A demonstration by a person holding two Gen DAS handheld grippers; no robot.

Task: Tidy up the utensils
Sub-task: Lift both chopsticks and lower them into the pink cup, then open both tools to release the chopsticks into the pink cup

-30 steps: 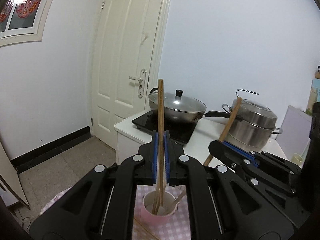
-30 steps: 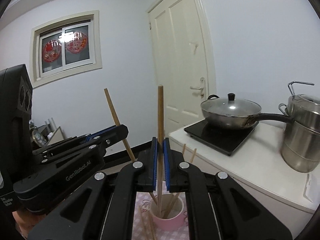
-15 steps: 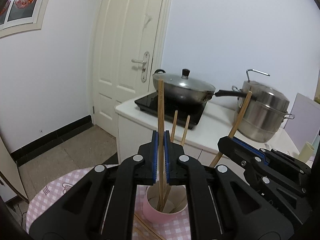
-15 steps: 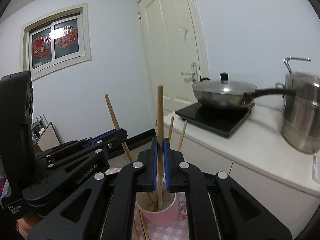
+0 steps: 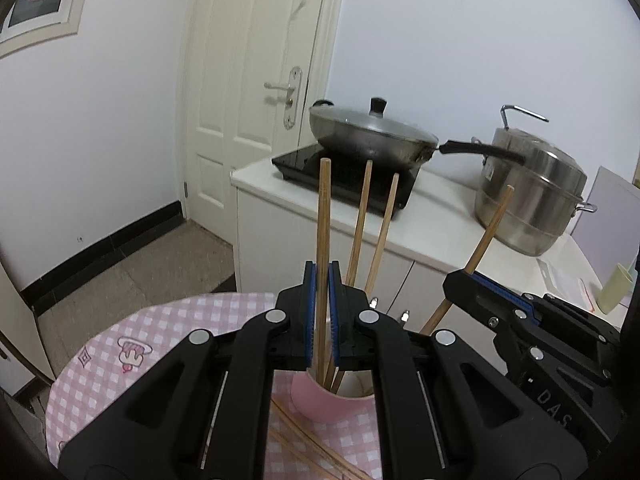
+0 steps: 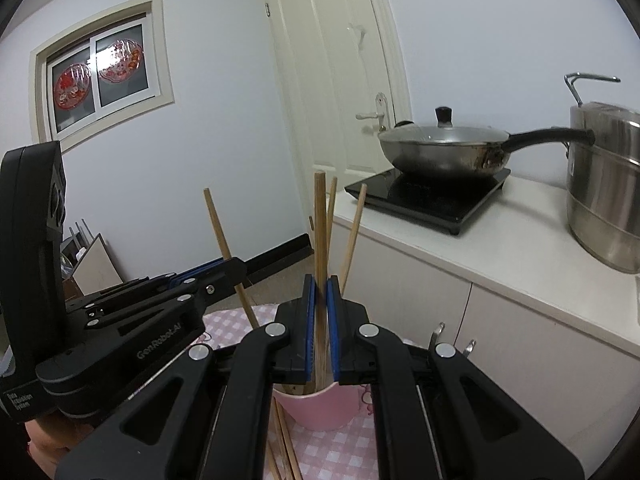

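Pink cup (image 5: 328, 402): stands on the round desk (image 5: 168, 328) with the pink checked cloth, just under both tongs; open top, chopsticks standing inside.
Cup contents: two chopsticks (image 5: 362, 216) lean free against the rim; the lower ends of both held chopsticks reach down into the mouth. How deep they sit I cannot tell.
Left tongs (image 5: 322, 308): pressed together on one upright chopstick (image 5: 323, 216), blue pads flat against its sides.
Right tongs (image 6: 321, 316): pinching one upright chopstick (image 6: 320, 224) the same way, directly above the cup.
Chopsticks counted: four at the cup, two held and two free; a few more loose chopsticks (image 5: 304, 440) lie flat on the cloth beside the cup, exact count unclear.
Kitchen counter: a lidded wok (image 5: 372, 136) on a black induction hob (image 5: 348, 176), and one stacked steel steamer pot (image 5: 532, 196) to its right.
Left wrist view only: a pale green cup (image 5: 616, 288) at the far right, a cartoon print on the cloth.
Right wrist view only: a window (image 6: 100, 76) with two red paper cuttings, the person's hand (image 6: 44, 436) under the left tongs' body, boards leaning by the wall.
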